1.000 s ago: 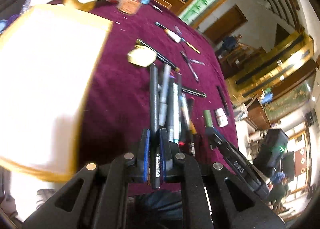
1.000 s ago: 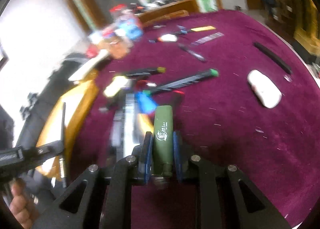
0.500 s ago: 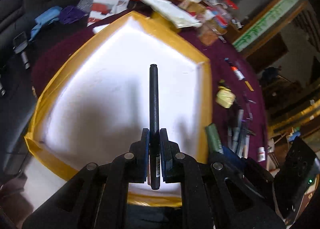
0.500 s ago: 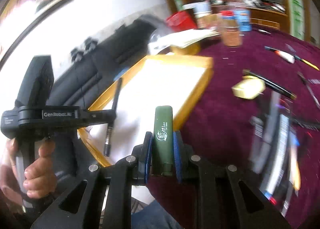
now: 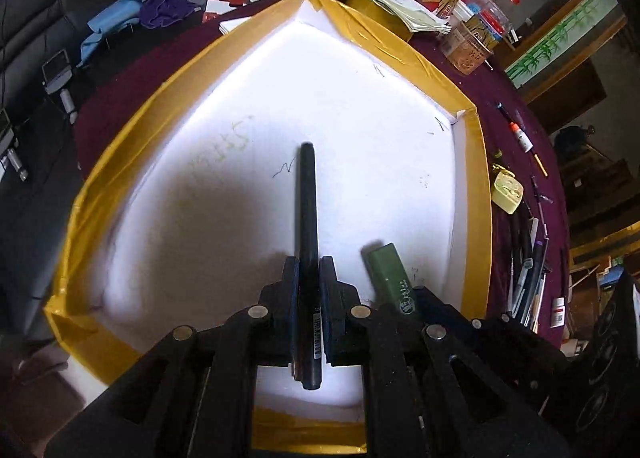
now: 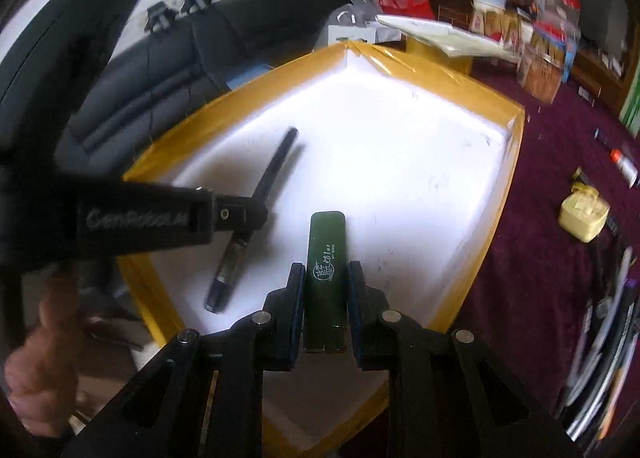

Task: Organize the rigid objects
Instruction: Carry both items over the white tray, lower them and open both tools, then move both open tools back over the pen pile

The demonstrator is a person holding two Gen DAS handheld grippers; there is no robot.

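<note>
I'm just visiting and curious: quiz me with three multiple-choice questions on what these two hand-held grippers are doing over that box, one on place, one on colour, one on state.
1. Where is the black pen?
A. over the white tray
B. on the purple cloth
C. in a jar

2. What colour is the flat case in the right hand-held gripper?
A. red
B. dark green
C. yellow

3. The left hand-held gripper is:
A. wide open
B. empty
C. shut on the pen

Answers: 1 A, white floor lies behind it; 2 B, it is green with pale lettering; 3 C, both pads press the pen.
</note>
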